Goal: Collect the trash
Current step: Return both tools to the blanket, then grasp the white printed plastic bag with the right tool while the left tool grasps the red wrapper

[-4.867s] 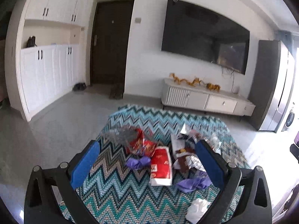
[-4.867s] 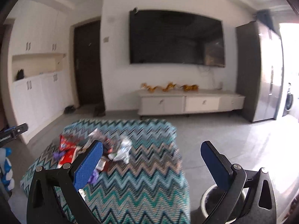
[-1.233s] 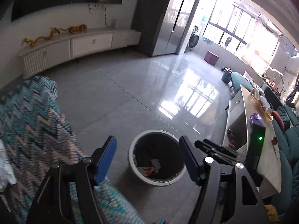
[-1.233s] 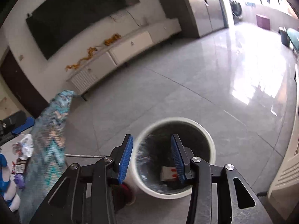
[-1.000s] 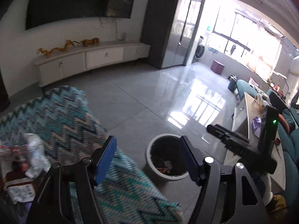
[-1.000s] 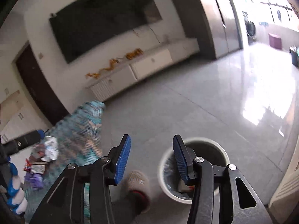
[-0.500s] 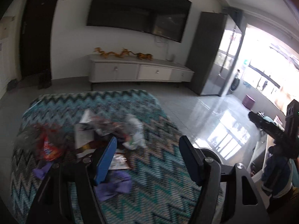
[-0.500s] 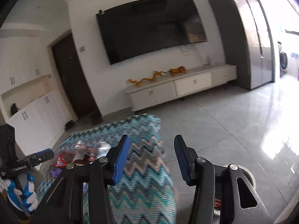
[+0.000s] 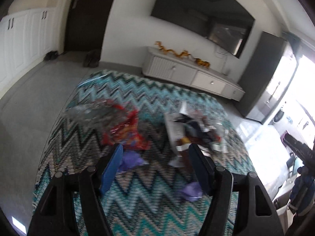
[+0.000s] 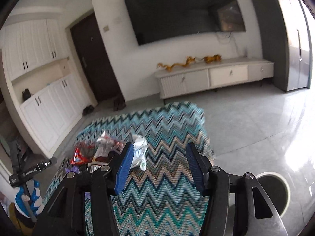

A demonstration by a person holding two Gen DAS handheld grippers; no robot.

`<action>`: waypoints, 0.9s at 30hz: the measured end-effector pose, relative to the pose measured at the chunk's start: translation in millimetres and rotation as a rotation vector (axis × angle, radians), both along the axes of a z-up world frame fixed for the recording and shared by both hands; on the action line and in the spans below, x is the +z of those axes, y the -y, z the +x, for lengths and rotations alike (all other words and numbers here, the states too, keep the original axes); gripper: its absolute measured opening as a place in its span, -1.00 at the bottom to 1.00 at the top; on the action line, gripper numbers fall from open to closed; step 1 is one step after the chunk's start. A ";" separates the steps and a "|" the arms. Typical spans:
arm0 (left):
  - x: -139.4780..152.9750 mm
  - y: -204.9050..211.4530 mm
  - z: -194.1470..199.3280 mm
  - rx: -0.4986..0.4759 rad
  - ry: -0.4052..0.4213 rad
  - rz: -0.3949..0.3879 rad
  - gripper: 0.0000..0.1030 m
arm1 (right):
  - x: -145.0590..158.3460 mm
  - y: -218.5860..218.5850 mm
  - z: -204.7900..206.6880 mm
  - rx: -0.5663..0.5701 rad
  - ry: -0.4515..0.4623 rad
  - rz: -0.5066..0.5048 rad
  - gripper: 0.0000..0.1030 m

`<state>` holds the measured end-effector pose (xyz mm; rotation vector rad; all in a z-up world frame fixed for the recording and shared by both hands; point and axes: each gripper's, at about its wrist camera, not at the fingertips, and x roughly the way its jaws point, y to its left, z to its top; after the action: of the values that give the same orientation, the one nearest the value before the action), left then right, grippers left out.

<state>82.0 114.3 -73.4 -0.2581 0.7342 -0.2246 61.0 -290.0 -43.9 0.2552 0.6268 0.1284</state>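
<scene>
Trash lies scattered on a table covered in a teal zigzag cloth (image 9: 137,196). In the left wrist view I see a red snack wrapper (image 9: 126,131), a clear plastic bag (image 9: 88,114), a heap of paper and foil wrappers (image 9: 195,129) and purple crumpled pieces (image 9: 132,159). My left gripper (image 9: 155,165) hangs open over the cloth with nothing between its fingers. My right gripper (image 10: 159,167) is empty, its jaws opening, above the cloth (image 10: 157,196). A white crumpled wrapper (image 10: 139,151) and a red wrapper (image 10: 80,157) lie beyond it. The white-rimmed bin (image 10: 281,192) stands on the floor at the lower right.
A white TV cabinet (image 10: 212,78) and a wall TV (image 10: 183,9) stand behind, white cupboards (image 10: 43,106) and a dark door (image 10: 92,59) at the left. A gloved hand holds the left gripper's handle (image 10: 29,175). Grey tiled floor (image 10: 256,122) surrounds the table.
Both grippers have swung away from the bin on the floor back to the table with the trash. The right gripper's fingers stand wider apart than before.
</scene>
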 end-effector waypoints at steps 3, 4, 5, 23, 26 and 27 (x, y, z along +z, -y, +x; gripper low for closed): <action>-12.8 -8.5 14.4 0.027 -0.031 0.004 0.39 | -21.0 -15.2 27.4 0.042 -0.054 0.024 0.06; -16.3 -8.6 19.2 0.029 -0.037 0.007 0.39 | -28.1 -22.1 36.7 0.056 -0.072 0.023 0.06; -19.8 -8.2 24.7 0.030 -0.043 0.013 0.39 | -34.6 -28.6 44.4 0.069 -0.085 0.020 0.07; -80.4 -19.2 82.4 0.081 -0.180 -0.053 -0.18 | -122.5 -63.6 153.9 0.152 -0.261 0.062 -0.04; -82.4 -18.8 81.2 0.086 -0.184 -0.063 -0.39 | -127.5 -62.2 155.5 0.163 -0.271 0.080 -0.47; -81.6 -19.0 80.0 0.087 -0.181 -0.067 -0.44 | -126.9 -61.6 154.0 0.162 -0.265 0.078 -0.54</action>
<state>161.9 133.3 -155.1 -0.3762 0.8934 -0.1447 215.0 -228.4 -170.8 0.2995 0.9072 0.2779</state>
